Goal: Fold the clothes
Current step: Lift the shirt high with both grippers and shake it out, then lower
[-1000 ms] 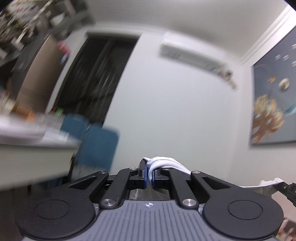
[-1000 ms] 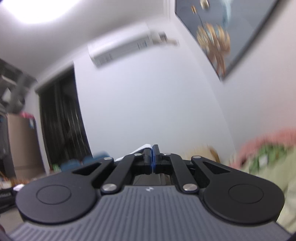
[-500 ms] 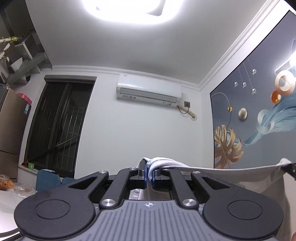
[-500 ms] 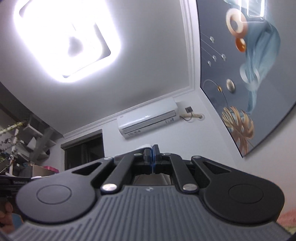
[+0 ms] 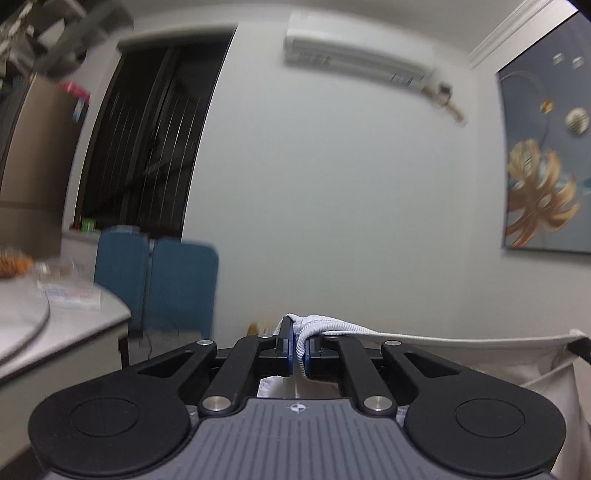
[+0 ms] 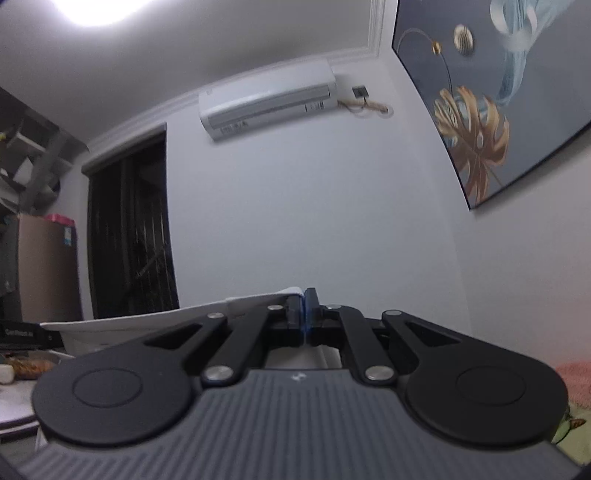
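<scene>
Left wrist view: white garment (image 5: pixel 443 345) is clenched by left claw (image 5: pixel 298 349) and, toward 3 o'clock, right claw (image 6: pixel 305 325); stretched midair, folding not started yet.

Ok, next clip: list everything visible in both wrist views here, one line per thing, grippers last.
garment: 1, white, stretched between the two grippers, ribbed edge bunched in the left one
air conditioner: 1, white, high on the far wall
wall painting: 1, grey-blue with a gold leaf, on the right wall
dark doorway: 1, black, left of the far wall
chairs: 2, blue, below the doorway beside the table
table: 1, pale grey, at left, with blurred items on it
ceiling light: 1, bright white, top left of the right wrist view
left gripper: black with blue pads, shut on the garment
right gripper: black with blue pads, shut on the garment's edge
</scene>
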The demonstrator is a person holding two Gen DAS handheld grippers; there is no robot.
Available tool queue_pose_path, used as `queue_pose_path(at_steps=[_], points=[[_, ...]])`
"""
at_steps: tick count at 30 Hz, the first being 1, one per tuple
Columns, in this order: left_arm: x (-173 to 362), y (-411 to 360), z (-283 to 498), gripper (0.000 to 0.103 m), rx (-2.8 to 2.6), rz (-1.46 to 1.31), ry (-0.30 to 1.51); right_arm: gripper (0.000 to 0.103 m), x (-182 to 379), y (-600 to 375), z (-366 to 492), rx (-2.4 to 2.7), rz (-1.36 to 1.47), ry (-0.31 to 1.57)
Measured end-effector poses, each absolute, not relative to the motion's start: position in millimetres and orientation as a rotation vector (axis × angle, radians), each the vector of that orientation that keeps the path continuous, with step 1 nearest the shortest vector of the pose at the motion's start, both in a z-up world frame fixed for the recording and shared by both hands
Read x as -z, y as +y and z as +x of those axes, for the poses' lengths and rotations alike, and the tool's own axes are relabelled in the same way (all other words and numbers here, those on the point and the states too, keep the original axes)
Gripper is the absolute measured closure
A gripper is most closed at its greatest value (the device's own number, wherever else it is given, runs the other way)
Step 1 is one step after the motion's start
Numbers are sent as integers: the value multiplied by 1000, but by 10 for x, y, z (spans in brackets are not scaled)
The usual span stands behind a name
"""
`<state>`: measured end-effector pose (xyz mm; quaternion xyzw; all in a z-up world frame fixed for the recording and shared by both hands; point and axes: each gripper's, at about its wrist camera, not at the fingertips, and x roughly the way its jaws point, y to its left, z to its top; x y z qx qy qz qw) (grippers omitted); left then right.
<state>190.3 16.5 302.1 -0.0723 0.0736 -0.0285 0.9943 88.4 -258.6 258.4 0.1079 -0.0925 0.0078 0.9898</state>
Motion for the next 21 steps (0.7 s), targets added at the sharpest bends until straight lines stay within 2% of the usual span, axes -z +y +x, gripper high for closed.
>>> queue_pose_path(at_steps=[5, 10, 15, 17, 19, 21], points=[[-1785, 68, 3460, 97, 1, -130, 244, 99, -1642, -2622, 2320, 40, 217, -50], [-255, -48, 4952, 95, -26, -86, 369, 99, -379, -2693, 3792, 86, 203, 104], [1233, -58, 5783, 92, -30, -71, 562, 99, 871, -2782, 4874, 98, 198, 281], [1606, -66, 5950, 87, -36, -53, 612, 99, 1251, -2831, 5114, 101, 215, 345], [1933, -78, 6090, 77, -42, -37, 660, 99, 1507, -2890, 5262, 100, 243, 401], [2054, -82, 6107, 59, -49, -32, 680, 97, 1707, -2923, 5355, 94, 279, 452]])
